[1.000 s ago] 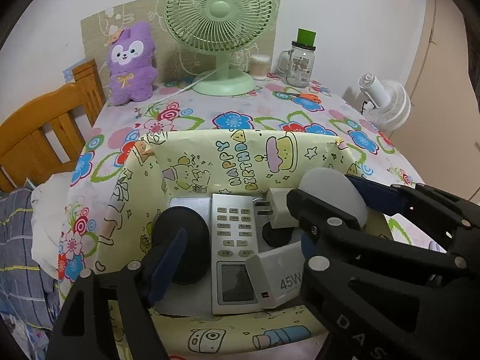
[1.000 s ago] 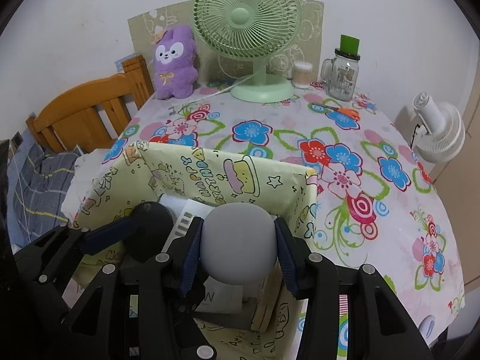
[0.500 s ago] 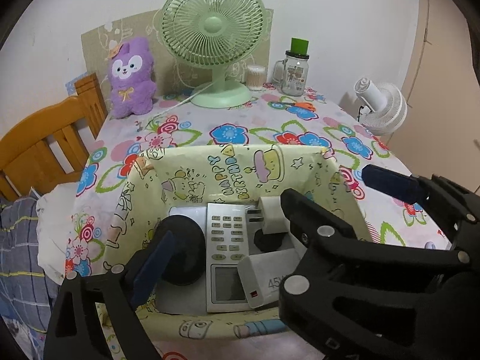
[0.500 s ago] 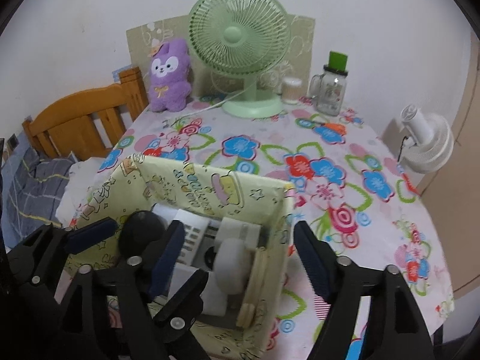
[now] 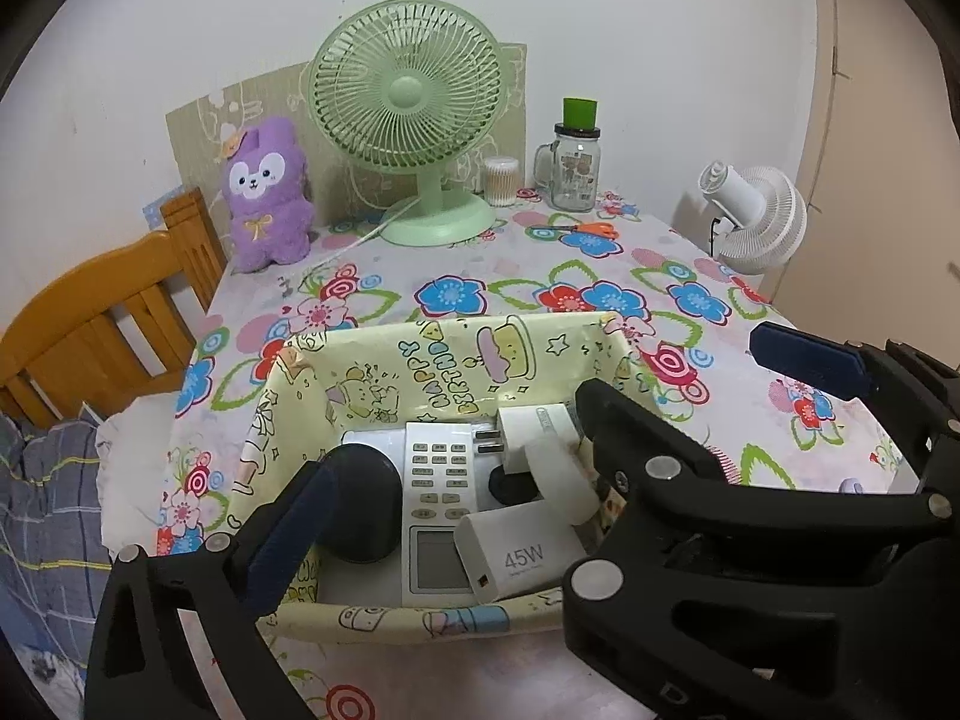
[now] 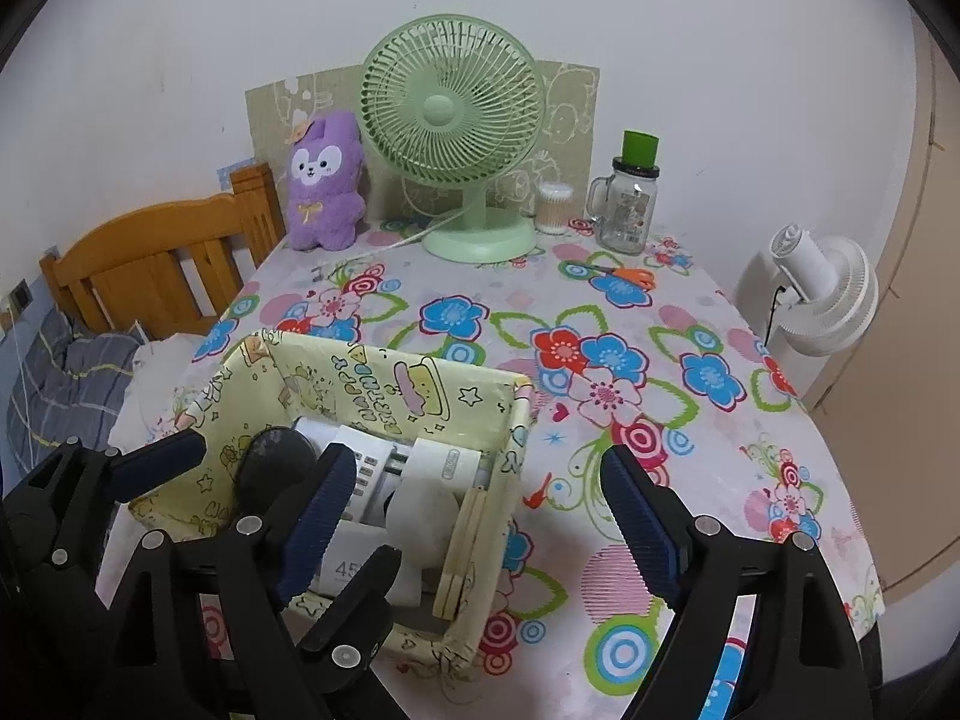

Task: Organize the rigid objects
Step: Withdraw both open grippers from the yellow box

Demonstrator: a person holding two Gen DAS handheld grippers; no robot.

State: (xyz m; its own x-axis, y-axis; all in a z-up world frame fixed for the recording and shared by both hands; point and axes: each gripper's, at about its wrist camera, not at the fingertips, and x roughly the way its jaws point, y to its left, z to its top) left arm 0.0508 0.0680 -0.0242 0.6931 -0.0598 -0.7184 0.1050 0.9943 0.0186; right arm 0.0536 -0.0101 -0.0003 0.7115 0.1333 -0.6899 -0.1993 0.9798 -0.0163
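The table (image 6: 690,324) wore a flowered cloth, and near its front edge stood the yellow box (image 5: 384,378), open on top. At the back stood a green fan (image 5: 408,102), with a purple plush (image 5: 264,192) to its left and a jar (image 5: 576,168) with a green lid to its right. Off the right edge stood a white fan (image 6: 822,294); on the left a wooden headboard (image 5: 102,324).

The left gripper (image 5: 540,468) hung above the box, its jaws just opened as wide as they go and nothing gripped; one finger was over the black puck, the other out past the right wall. The right gripper (image 6: 474,516) had just been opening too, and stood wide with empty jaws straddling the box's right wall.

Inside the box lay the remote (image 5: 435,492), flat on a white slab. The black puck (image 5: 363,498) sat at its left. The 45W charger (image 5: 516,558) lay at its lower right. A white plug (image 5: 528,426) was at the far right corner, and the white ball (image 6: 423,516) rested against the right wall, released. Orange scissors (image 6: 624,273) lay near the jar.
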